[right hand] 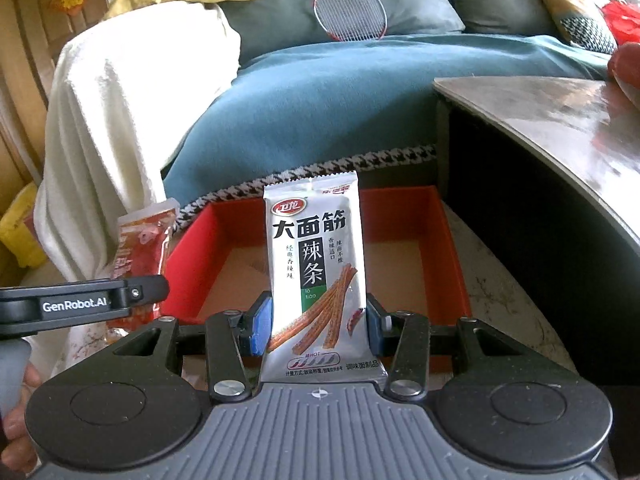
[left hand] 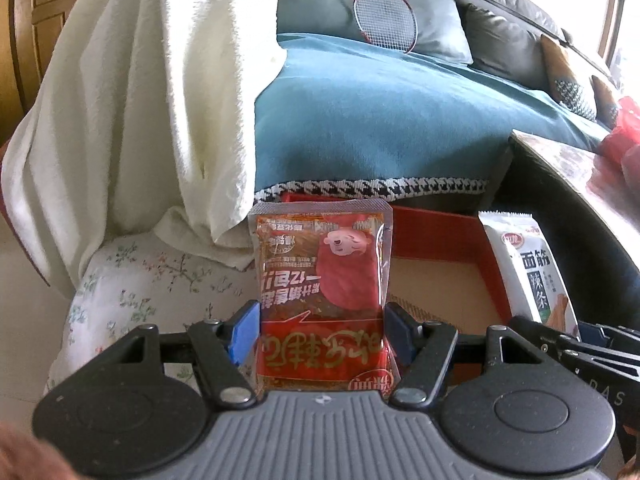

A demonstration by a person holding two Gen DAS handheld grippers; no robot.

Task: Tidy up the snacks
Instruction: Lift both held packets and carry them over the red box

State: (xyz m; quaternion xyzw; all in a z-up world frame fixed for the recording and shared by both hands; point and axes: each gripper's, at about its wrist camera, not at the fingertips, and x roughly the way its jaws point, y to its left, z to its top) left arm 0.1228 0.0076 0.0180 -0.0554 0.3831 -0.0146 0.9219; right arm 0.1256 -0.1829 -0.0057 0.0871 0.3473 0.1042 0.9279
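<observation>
Home living room: grey sofa point(right hand: 500, 4) under a teal blanket point(right hand: 320, 92), white towel point(left hand: 132, 100), red-framed badminton racket point(right hand: 350, 10), glossy curved table point(right hand: 560, 120).

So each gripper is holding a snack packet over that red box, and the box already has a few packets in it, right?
Not quite: the red box is empty, its cardboard floor bare in the right wrist view. The left gripper does hold a red packet, the right gripper a white packet.

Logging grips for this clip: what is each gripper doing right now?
Left gripper: closed on the red snack packet.
Right gripper: closed on the white snack packet.
</observation>
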